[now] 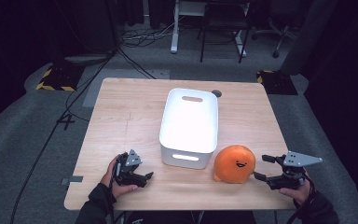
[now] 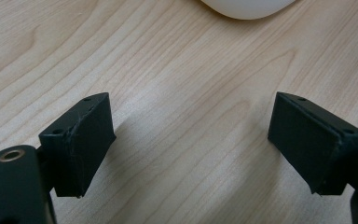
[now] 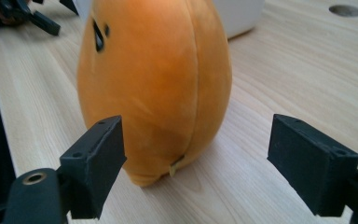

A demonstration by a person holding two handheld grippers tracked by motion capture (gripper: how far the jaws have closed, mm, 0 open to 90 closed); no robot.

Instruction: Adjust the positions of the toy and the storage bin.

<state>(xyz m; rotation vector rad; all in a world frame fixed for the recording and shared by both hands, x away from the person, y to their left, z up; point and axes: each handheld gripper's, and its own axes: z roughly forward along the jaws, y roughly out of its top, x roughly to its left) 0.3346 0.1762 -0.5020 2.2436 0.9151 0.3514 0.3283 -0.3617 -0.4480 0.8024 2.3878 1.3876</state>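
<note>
An orange plush toy [image 1: 234, 163] with a small smiling face stands on the wooden table [image 1: 130, 112], just right of a white plastic bin [image 1: 189, 140]. My right gripper [image 1: 260, 167] is to the toy's right, pointing at it with the jaws open. In the right gripper view the plush toy [image 3: 154, 84] stands just beyond my right gripper [image 3: 198, 163], and the pads do not touch it. My left gripper [image 1: 145, 178] is low over the table near its front edge, left of the bin. It is open, with bare wood showing between the jaws of the left gripper [image 2: 191, 140].
The white bin has handle slots in its near and far walls, and its curved wall [image 2: 247, 7] shows ahead of the left gripper. A round hole [image 1: 216, 93] lies in the table behind the bin. Cables, a desk frame and chairs stand on the floor beyond.
</note>
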